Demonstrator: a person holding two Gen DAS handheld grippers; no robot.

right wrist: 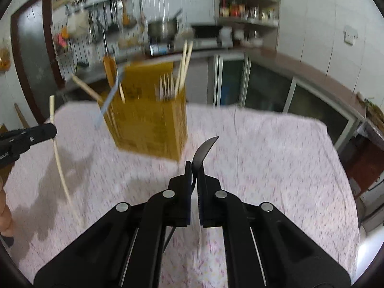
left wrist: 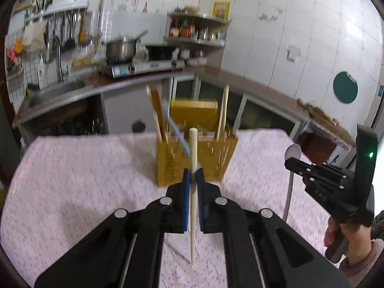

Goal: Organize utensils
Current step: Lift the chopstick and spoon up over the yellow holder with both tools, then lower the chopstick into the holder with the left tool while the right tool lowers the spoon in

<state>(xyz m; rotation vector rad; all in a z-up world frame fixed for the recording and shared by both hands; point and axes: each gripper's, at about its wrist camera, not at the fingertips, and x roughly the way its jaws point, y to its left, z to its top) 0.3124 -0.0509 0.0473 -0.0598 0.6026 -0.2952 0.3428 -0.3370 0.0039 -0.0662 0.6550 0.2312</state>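
Left gripper (left wrist: 194, 175) clamped on a pale chopstick (left wrist: 193, 148), upright, raised above the pink tablecloth (left wrist: 72, 180). Right gripper (right wrist: 195, 168) clamped on a spoon (right wrist: 204, 151), its bowl dark in the right wrist view, also off the cloth. Yellow utensil holder (left wrist: 211, 158) stands on the cloth just beyond both, already holding chopsticks, forks and a blue-handled utensil.
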